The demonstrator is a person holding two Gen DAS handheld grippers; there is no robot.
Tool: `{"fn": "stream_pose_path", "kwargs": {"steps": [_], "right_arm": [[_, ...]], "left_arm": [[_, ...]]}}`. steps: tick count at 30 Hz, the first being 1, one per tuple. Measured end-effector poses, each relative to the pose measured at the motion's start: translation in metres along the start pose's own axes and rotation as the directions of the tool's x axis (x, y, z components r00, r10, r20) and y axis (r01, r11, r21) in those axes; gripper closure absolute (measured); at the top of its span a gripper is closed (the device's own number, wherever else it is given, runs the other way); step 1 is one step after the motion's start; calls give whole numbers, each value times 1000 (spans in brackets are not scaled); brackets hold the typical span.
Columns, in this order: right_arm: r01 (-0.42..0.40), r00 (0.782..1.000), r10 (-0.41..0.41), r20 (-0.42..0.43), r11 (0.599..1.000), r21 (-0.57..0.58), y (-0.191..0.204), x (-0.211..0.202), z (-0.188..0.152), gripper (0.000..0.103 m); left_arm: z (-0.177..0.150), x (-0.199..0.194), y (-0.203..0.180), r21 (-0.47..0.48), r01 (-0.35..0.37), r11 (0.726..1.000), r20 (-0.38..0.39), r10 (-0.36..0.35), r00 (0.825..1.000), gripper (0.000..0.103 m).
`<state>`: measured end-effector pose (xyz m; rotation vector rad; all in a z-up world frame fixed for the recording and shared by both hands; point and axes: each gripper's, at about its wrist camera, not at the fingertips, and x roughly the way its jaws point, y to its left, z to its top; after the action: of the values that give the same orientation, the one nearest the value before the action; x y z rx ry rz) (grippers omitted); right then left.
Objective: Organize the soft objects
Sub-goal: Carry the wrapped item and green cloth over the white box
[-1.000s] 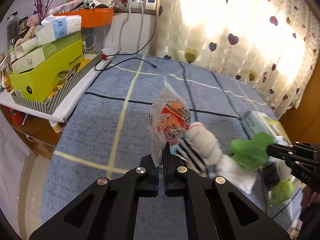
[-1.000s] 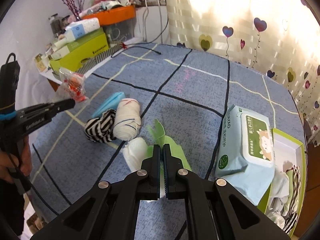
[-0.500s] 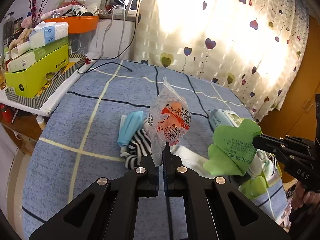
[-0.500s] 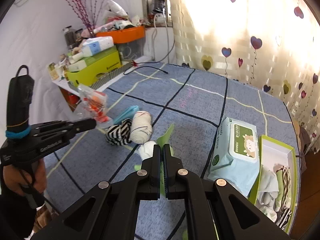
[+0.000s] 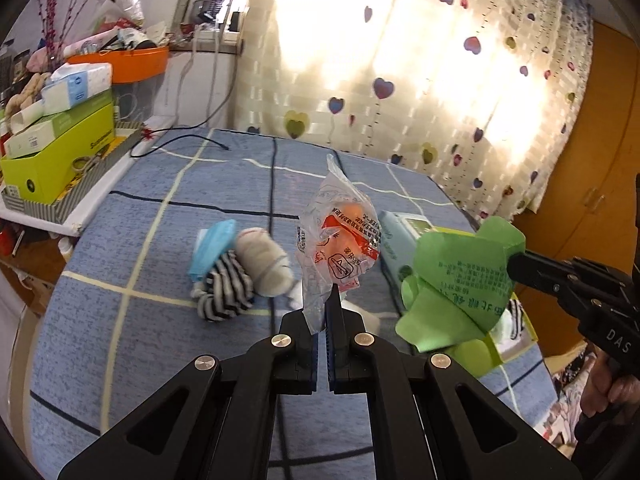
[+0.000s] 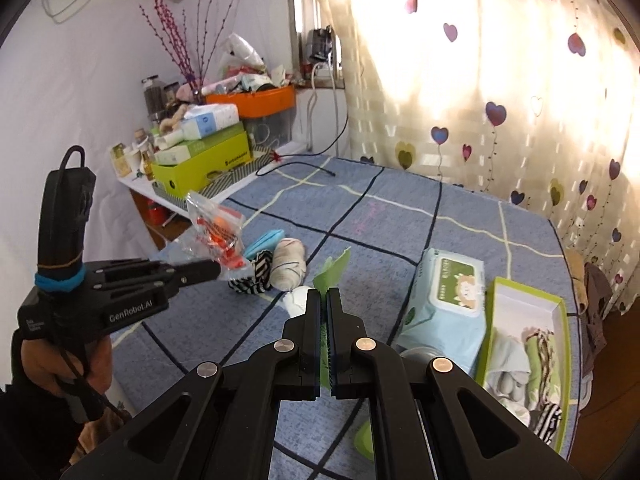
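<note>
Blue checked bed (image 5: 160, 340) carried rolled socks (image 5: 240, 280), wipes pack (image 6: 444, 300), green box (image 6: 528, 356), left gripper (image 5: 324, 304) fingers clamped on clear packet (image 5: 340, 240), right gripper (image 6: 324, 300) fingers pinched green packet (image 5: 460, 280), both raised above bed.

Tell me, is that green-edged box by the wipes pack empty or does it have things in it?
Partly filled: the green-edged box holds folded cloths at its near end, while its far end shows bare white floor.
</note>
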<state>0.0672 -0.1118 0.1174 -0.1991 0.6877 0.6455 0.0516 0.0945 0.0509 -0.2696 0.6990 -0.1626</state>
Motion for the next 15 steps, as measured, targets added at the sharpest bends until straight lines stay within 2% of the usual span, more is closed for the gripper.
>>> {"fn": "stream_pose_path", "kwargs": {"steps": [15], "right_arm": [[84, 995, -87, 54, 995, 59, -44, -47, -17, 100]], "left_arm": [[3, 13, -76, 84, 113, 990, -30, -111, 993, 100]]}}
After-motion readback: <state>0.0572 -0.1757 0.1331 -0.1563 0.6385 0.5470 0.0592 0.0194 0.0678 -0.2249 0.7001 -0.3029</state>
